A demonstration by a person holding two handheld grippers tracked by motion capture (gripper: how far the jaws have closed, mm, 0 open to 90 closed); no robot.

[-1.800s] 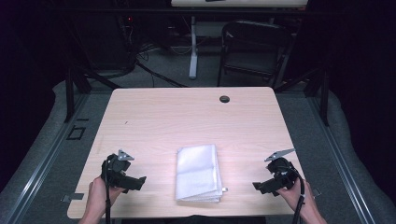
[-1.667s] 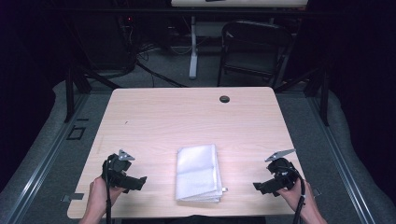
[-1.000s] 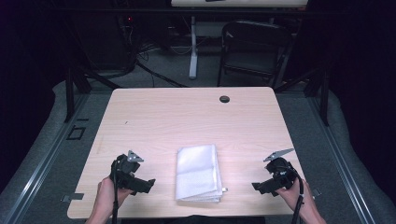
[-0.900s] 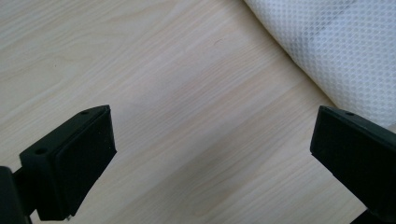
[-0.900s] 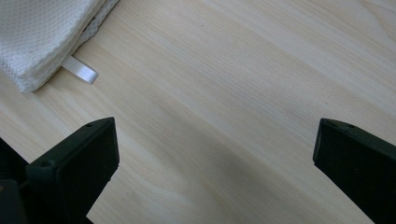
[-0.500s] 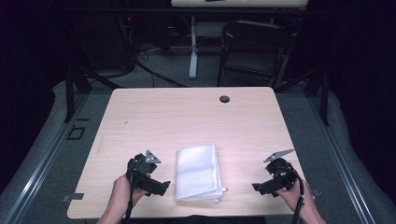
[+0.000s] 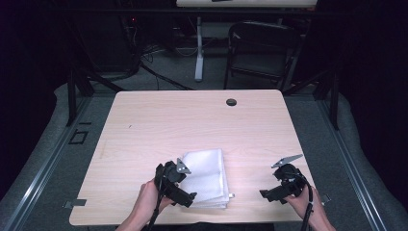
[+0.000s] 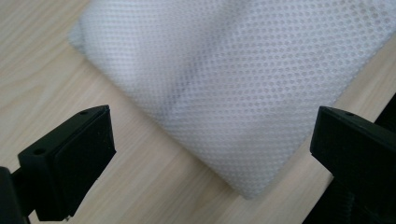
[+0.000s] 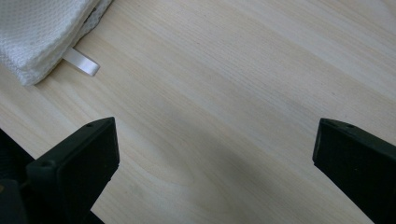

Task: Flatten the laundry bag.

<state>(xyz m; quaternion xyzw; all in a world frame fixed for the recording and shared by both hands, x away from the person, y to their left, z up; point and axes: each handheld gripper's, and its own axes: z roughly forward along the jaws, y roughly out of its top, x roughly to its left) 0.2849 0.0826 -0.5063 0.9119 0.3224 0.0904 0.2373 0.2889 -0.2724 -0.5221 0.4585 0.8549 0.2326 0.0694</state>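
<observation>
Left claw [image 7: 186, 196] is spread wide right over the near-left corner of the folded white mesh cloth [image 7: 208, 177], which lies flat on the table [image 7: 192, 120] at lower centre of the high view, jaws either side of that corner without gripping it. Right claw [image 7: 266, 194] sits at lower right, also released, well apart from the cloth, with just bare wood between its jaws and the cloth's little white tag [image 9: 81, 62] off at the upper left of its own view

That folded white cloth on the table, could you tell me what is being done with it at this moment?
A person holds a gripper in each hand over a wooden table. The left gripper, jaws open, is at the near left corner of the folded white mesh cloth, apparently about to grasp it; nothing is pinched yet. The right gripper, also open, sits apart over bare wood to the cloth's right. A small white tag sticks out from the cloth's edge.
</observation>
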